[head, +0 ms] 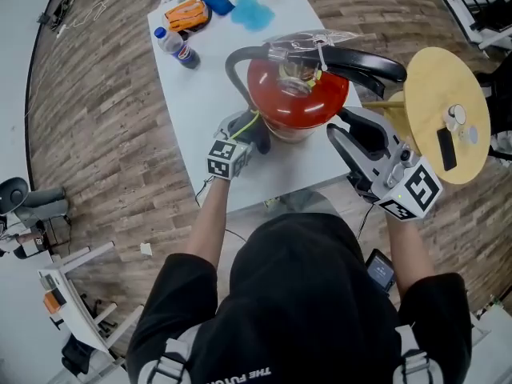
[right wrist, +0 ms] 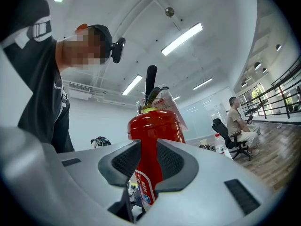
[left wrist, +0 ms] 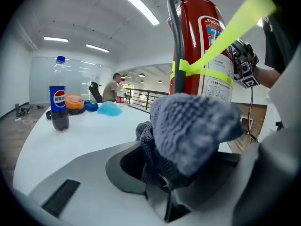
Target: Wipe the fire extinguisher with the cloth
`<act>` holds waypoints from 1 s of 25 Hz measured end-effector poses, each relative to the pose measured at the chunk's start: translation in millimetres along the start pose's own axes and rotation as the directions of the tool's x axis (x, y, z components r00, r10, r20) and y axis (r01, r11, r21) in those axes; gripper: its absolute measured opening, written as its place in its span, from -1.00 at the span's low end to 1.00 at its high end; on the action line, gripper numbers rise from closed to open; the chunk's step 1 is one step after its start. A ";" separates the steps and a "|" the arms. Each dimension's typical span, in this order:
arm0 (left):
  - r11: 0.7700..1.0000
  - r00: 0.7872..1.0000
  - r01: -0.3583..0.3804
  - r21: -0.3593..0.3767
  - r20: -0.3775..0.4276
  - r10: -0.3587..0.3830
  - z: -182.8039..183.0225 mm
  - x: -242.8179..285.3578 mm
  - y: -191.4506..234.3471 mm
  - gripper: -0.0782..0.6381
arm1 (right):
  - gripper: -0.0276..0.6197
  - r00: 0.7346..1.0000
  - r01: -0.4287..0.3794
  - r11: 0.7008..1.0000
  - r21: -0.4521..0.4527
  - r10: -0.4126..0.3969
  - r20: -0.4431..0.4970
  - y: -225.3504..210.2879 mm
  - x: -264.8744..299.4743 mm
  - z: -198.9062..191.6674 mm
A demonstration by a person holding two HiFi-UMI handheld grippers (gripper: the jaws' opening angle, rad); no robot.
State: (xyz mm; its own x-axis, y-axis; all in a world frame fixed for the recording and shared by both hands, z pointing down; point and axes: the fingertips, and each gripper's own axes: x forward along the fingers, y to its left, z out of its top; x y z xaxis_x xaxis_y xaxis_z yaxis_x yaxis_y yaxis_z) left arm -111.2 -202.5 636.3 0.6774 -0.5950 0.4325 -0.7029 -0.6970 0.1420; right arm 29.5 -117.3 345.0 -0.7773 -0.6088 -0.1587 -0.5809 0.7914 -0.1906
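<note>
Head view shows the left tongs (head: 251, 138) clamped shut on the grey cloth (left wrist: 188, 131) just left of the upright red fire extinguisher (head: 297, 102) on the desk (head: 210, 86), while the right tongs (head: 342, 131), slightly parted and empty, hover at its right with the forearm outstretched.

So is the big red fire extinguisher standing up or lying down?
Standing up. The red metal fire extinguisher rests on its base on the white table, with its black handle on top.

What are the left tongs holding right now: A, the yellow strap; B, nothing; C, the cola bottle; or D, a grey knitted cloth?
D: the left gripper view shows the left tongs shut on the grey knitted cloth, next to the red fire extinguisher.
</note>
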 end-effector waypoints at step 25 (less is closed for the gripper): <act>0.923 0.925 0.169 0.345 0.269 -0.270 308.2 -122.3 -28.1 -0.58 | -0.57 1.000 0.011 1.000 -0.029 -0.010 0.028 6.7 0.0 -1.9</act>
State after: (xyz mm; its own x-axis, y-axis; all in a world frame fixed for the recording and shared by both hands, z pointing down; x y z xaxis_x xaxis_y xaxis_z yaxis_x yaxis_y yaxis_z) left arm -107.4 -233.5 305.0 0.8743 -0.4698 0.1218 -0.4597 -0.8821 -0.1026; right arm 25.1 -111.9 345.5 -0.7643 -0.6180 -0.1842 -0.5959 0.7860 -0.1643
